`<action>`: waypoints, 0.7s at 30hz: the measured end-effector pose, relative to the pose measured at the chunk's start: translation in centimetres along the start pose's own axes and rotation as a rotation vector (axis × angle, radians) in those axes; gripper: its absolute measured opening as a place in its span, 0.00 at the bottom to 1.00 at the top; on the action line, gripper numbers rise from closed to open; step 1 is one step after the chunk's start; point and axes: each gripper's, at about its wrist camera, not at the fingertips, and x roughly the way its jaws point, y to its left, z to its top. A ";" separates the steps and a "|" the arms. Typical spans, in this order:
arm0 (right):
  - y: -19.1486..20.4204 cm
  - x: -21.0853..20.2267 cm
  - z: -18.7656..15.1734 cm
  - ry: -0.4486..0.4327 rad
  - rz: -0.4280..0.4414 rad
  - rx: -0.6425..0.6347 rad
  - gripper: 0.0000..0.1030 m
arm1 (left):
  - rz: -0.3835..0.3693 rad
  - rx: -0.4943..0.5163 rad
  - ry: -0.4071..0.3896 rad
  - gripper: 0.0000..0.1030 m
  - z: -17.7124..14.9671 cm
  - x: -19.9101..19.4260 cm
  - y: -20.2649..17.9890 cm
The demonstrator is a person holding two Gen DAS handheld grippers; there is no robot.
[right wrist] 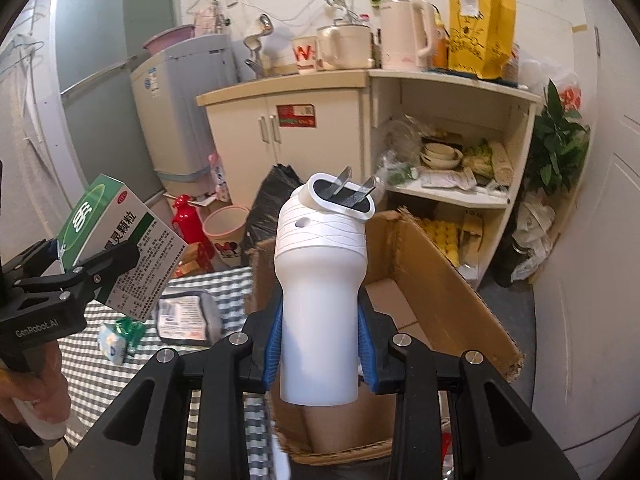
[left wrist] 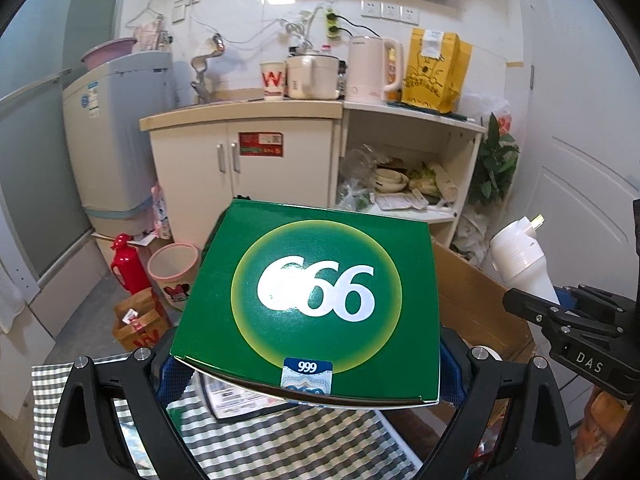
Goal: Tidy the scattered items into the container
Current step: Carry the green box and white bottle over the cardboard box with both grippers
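Worktop [right wrist: 224, 280] carries a green-and-white checked cloth. On it: zipped clear pouch [right wrist: 188, 316] at centre, green-and-blue sachets [right wrist: 120, 338] at its 8 o'clock. Cardboard box [right wrist: 440, 280] adjoins at 3 o'clock.

A small home kitchen with a laundry corner. Ahead of the grippers stands a cream cabinet [right wrist: 280, 128] bearing an electric kettle [right wrist: 406, 40] and rice cooker [right wrist: 346, 48], with a washing machine [right wrist: 180, 108] ahead-left and bowls [right wrist: 440, 154] on open shelves ahead-right.

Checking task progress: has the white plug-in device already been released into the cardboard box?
No, the right gripper holds the white plug-in device between its blue fingers, above the cardboard box.
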 end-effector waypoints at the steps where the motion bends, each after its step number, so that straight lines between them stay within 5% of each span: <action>1: -0.4 0.2 -0.1 0.004 -0.005 0.005 0.31 | -0.005 0.002 0.004 0.94 0.0 0.4 -0.3; 21: -7.0 5.3 -0.4 0.147 -0.074 0.026 0.31 | -0.173 0.075 0.075 0.94 2.7 7.5 -7.6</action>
